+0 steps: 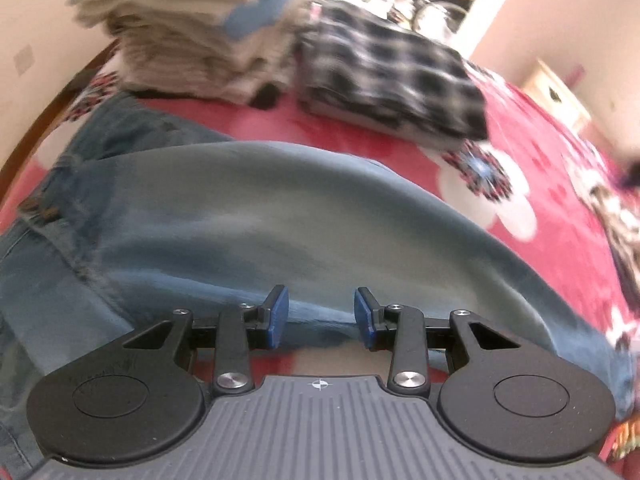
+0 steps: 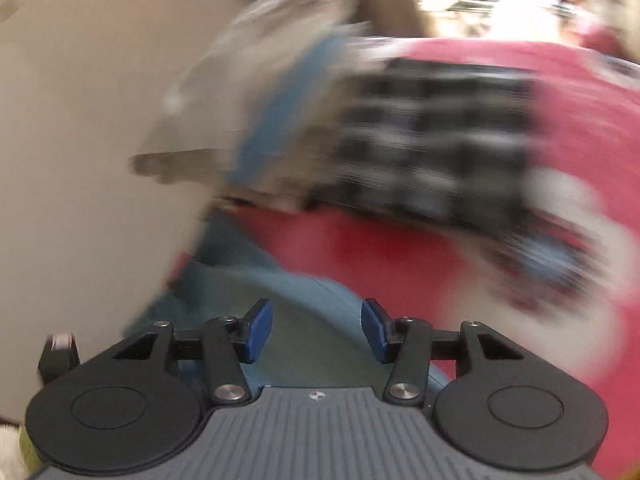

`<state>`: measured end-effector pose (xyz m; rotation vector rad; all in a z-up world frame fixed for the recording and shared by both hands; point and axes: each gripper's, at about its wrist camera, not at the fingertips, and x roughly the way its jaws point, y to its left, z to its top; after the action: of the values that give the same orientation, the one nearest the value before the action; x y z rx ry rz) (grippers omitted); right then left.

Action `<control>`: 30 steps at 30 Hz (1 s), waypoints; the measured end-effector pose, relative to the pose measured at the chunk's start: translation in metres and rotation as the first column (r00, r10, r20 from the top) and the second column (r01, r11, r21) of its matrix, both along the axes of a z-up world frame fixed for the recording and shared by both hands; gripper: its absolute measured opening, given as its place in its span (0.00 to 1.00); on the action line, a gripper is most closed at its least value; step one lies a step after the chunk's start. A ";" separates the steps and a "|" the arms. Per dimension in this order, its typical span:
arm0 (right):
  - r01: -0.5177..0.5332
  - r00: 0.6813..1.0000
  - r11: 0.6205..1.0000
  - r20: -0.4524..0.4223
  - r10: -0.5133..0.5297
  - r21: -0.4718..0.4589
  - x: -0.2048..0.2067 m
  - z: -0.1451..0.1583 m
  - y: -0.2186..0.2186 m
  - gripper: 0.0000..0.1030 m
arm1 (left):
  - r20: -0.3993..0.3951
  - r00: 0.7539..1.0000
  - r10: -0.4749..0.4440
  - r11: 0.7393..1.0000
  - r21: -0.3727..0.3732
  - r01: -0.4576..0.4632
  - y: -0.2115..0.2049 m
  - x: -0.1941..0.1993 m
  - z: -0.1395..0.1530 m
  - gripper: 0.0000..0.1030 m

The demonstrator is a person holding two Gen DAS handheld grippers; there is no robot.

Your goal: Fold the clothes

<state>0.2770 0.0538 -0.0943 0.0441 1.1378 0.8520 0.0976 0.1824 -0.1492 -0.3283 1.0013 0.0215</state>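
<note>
Jeans, faded blue denim (image 1: pixel 224 216), lie spread on the red bedcover with white flower prints (image 1: pixel 560 248), directly beyond your left gripper (image 1: pixel 321 314). Its two blue pads (image 1: pixel 280 314) stand apart, nothing between them; the near edge of the denim runs just past and below the tips. Whether the pads touch the cloth cannot be told.

Long axis of the jeans runs across the left wrist view, side to side, bowed by the lens. Stitched seams and pocket detail sit at the left end, so the waist lies that way; the smoother, paler cloth stretches off to the right.

Your right gripper (image 2: pixel 317 330) also has its pads parted, empty. Same jeans (image 2: pixel 304 300) show beyond its tips, mostly to the left and centre. That view is heavily blurred; detail is poor.

Count on the bed, behind the jeans:
- one pair of jeans
- one folded black-and-white checked garment (image 1: pixel 392 76), right of centre
- one tall stack of folded beige and grey cloth (image 1: pixel 180 28) with a blue piece near its top, left of the checked one, touching or just beside it

Two grippers, two pads each.
</note>
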 end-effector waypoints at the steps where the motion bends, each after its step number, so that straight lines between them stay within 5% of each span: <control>1: -0.044 0.999 0.999 0.005 0.044 -0.022 0.007 -0.013 0.030 0.51 | -0.001 1.000 0.011 1.000 -0.002 -0.011 0.007 -0.002 -0.001 0.35; 8: -0.262 0.963 0.948 0.022 0.270 -0.183 0.026 -0.085 0.167 0.51 | 0.016 0.999 0.045 0.999 -0.012 -0.044 0.060 -0.026 -0.002 0.35; 15: -0.362 0.931 0.900 -0.061 0.359 -0.243 0.019 -0.116 0.206 0.50 | 0.031 0.999 0.013 1.000 -0.001 -0.013 0.091 -0.033 -0.014 0.35; 19: -0.445 0.875 0.834 0.039 0.482 -0.325 -0.005 -0.106 0.212 0.19 | 0.034 0.999 -0.019 1.000 0.002 0.019 0.092 -0.033 -0.023 0.35; 22: -0.454 0.766 0.767 0.240 0.596 -0.454 -0.035 -0.088 0.220 0.12 | 0.042 0.998 -0.036 0.999 0.017 0.035 0.088 -0.034 -0.026 0.35; 26: -0.404 0.501 0.661 0.452 0.738 -0.633 -0.075 -0.080 0.234 0.12 | 0.048 0.998 -0.046 0.999 0.029 0.045 0.085 -0.035 -0.028 0.35; 28: -0.378 0.398 0.609 0.472 0.787 -0.697 -0.083 -0.094 0.234 0.12 | 0.047 0.998 -0.047 0.998 0.032 0.045 0.085 -0.034 -0.029 0.35; 30: -0.352 0.370 0.590 0.471 0.801 -0.726 -0.084 -0.112 0.236 0.12 | 0.043 0.998 -0.046 0.998 0.035 0.045 0.084 -0.033 -0.030 0.35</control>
<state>0.1933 0.2893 -0.2058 -1.2185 0.4468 1.0241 0.0649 0.2667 -0.1796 -0.2740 0.9637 -0.0101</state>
